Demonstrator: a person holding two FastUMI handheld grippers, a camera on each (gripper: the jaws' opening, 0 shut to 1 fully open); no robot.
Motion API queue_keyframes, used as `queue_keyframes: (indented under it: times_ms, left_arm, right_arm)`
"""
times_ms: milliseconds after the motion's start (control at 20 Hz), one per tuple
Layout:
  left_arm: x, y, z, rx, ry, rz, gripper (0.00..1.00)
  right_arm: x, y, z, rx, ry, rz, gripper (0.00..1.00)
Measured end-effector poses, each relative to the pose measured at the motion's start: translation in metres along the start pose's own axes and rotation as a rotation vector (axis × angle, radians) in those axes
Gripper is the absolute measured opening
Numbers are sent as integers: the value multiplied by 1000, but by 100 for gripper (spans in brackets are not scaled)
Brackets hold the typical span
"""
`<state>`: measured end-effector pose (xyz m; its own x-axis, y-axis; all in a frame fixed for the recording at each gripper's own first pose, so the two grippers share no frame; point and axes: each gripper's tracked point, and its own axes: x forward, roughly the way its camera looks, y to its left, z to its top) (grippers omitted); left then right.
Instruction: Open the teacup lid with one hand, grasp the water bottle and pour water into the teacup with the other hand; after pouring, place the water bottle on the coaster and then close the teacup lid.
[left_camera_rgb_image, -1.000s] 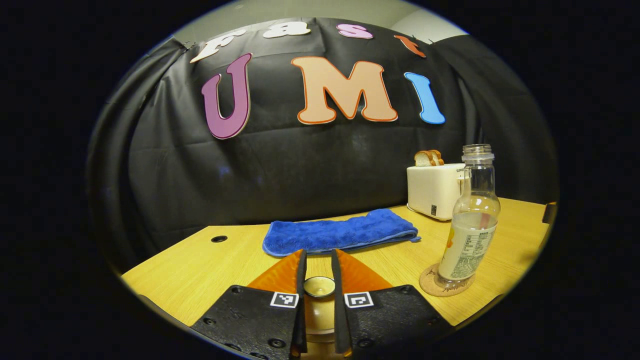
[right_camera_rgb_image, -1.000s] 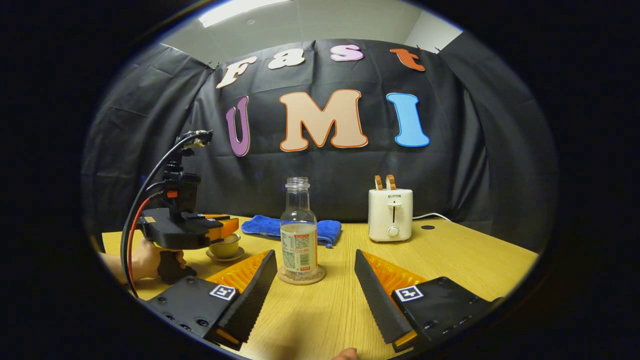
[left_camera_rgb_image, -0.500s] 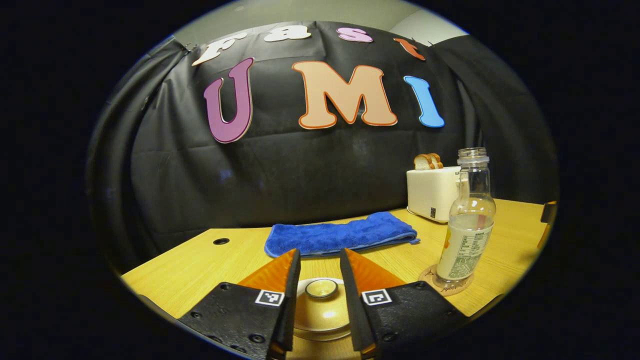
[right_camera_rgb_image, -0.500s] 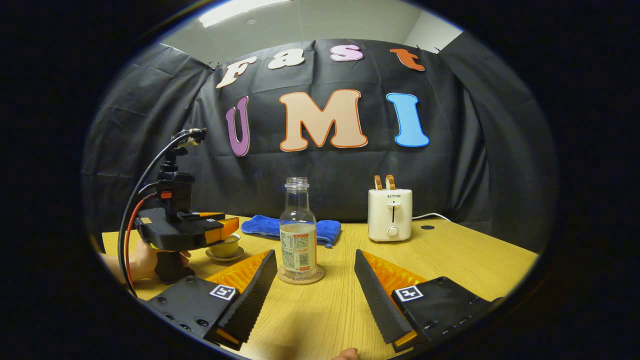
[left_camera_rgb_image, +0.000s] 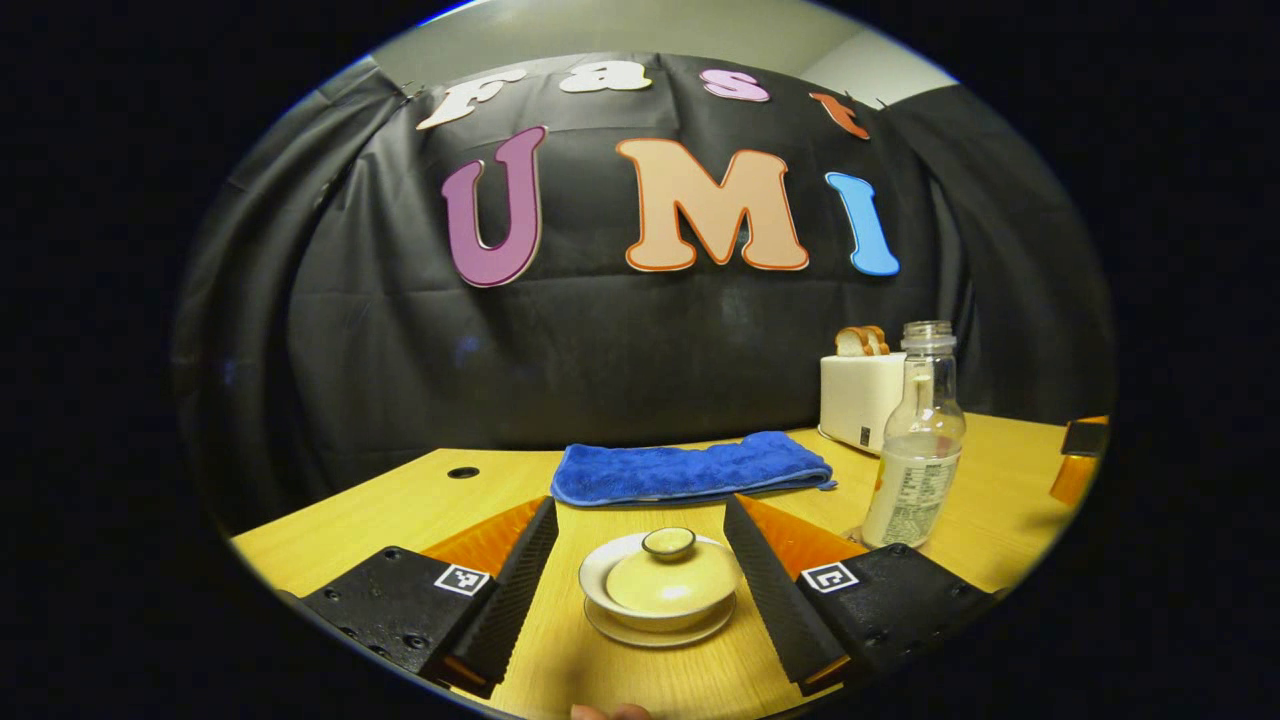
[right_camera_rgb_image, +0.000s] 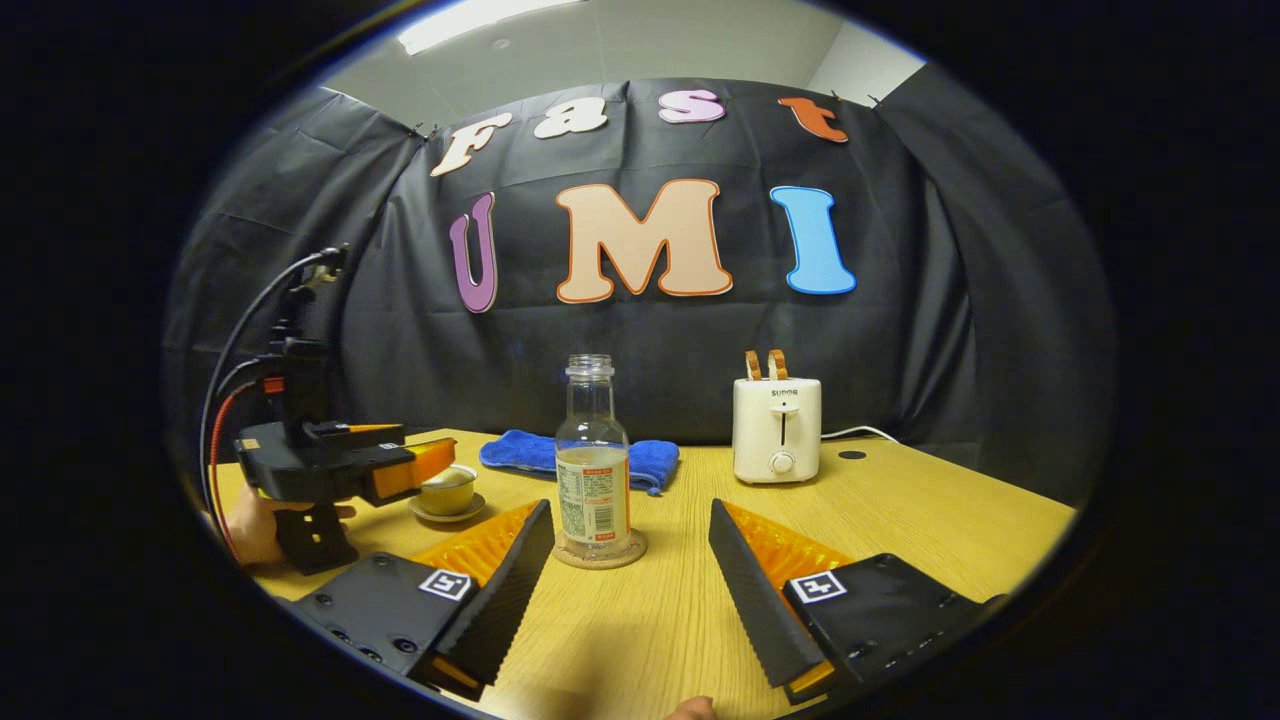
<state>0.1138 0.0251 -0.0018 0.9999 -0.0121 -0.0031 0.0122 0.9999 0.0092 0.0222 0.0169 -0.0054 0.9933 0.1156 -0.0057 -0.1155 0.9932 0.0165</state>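
With the lid (left_camera_rgb_image: 671, 578) on the cup (left_camera_rgb_image: 660, 600) and the bottle (right_camera_rgb_image: 592, 455) on its coaster (right_camera_rgb_image: 599, 551), we judge the task approx. done; both grippers, left (left_camera_rgb_image: 640, 575) & right (right_camera_rgb_image: 630, 560), are spread, holding nothing.

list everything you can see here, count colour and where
teacup: 1, cream, lid on, on a saucer, between the left gripper's fingers
saucer: 1, cream, under the teacup
bottle: 1, clear, uncapped, part full, upright on the coaster
coaster: 1, brown, table middle
towel: 1, blue, folded, behind the teacup
toaster: 1, white, two toast slices in it, back right
table: 1, light wood
left gripper: 1, open around the teacup
right gripper: 1, open, facing the bottle
hand: 1, holding the left gripper
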Motion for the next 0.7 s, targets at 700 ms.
queue_keyframes:
  times_ms: [700]
  left_arm:
    - [-121, -38, 4, -12, -2, 4, 96]
  right_arm:
    - [-19, -3, 0, -2, 0, -62, 93]
